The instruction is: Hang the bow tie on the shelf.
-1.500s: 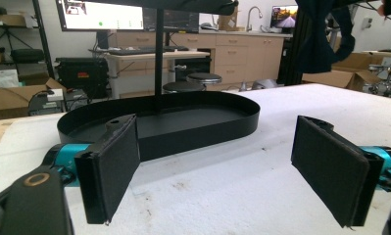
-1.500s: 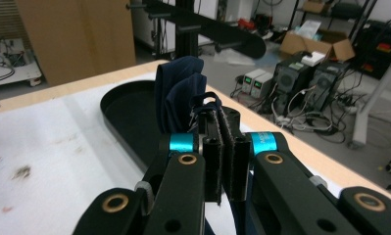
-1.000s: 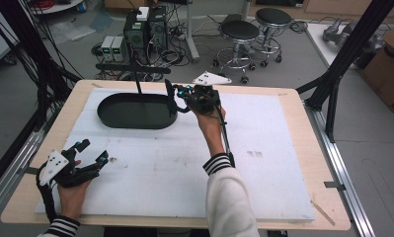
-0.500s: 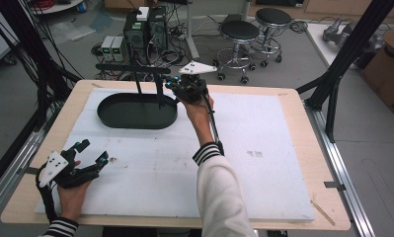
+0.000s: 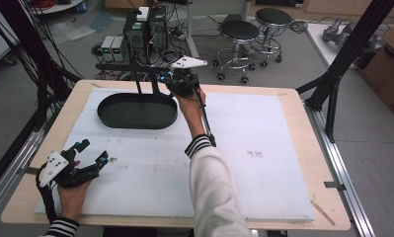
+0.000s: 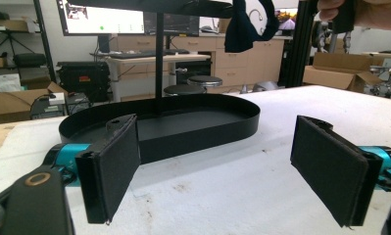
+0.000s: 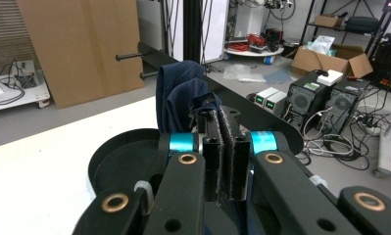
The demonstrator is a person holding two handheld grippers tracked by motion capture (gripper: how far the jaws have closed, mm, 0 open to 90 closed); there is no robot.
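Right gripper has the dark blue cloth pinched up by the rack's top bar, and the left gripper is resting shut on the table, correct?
Not quite: the left gripper is open, its jaws spread wide with nothing between them, as the left gripper view shows. The right gripper does pinch the dark blue cloth by the top bar.

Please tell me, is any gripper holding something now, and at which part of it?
The right gripper is shut on a dark blue cloth, pinching its edge beside the rack bar. The left gripper is open and holds nothing.

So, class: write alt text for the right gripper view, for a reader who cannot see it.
The right gripper is shut on a dark blue cloth, held up beside the top bar of a black rack. The rack's oval black tray sits below on a white table.
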